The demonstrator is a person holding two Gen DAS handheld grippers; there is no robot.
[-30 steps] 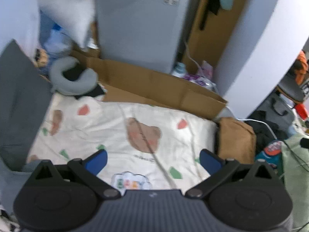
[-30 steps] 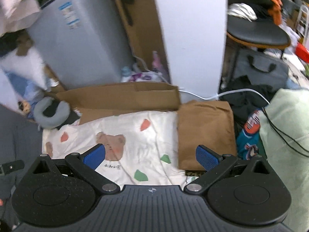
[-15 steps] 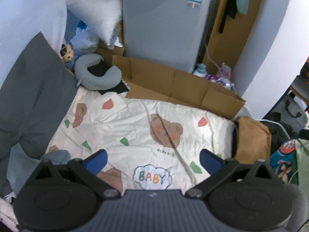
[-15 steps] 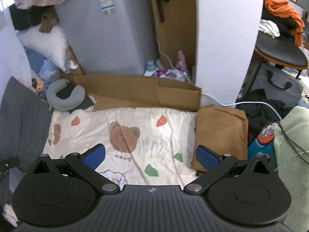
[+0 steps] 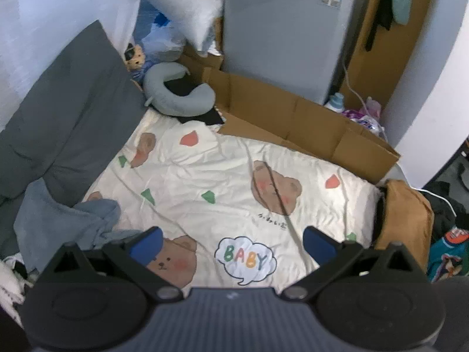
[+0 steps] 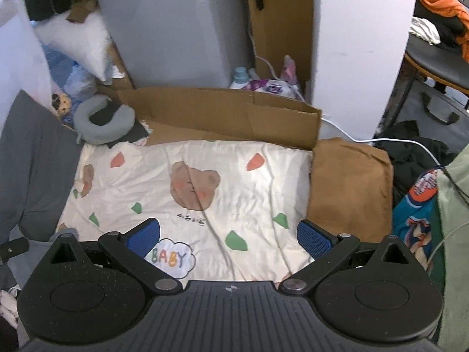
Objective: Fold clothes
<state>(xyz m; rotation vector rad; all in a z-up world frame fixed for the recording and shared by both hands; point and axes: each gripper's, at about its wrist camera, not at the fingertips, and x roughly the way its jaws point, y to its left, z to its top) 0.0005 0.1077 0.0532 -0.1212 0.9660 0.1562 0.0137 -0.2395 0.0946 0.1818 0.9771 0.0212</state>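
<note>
1. We see the left gripper [image 5: 233, 242] with blue pads spread wide, holding nothing, above the cream bear-print blanket [image 5: 222, 182].
2. The right gripper [image 6: 228, 236] is likewise wide and empty.
3. A crumpled blue-grey garment [image 5: 64, 220] lies just left of the left gripper's left pad.
4. A folded brown garment [image 6: 350, 187] lies ahead-right of the right gripper, beside the blanket's edge.
5. A cardboard sheet [image 6: 222, 114] stands beyond the blanket.
</note>
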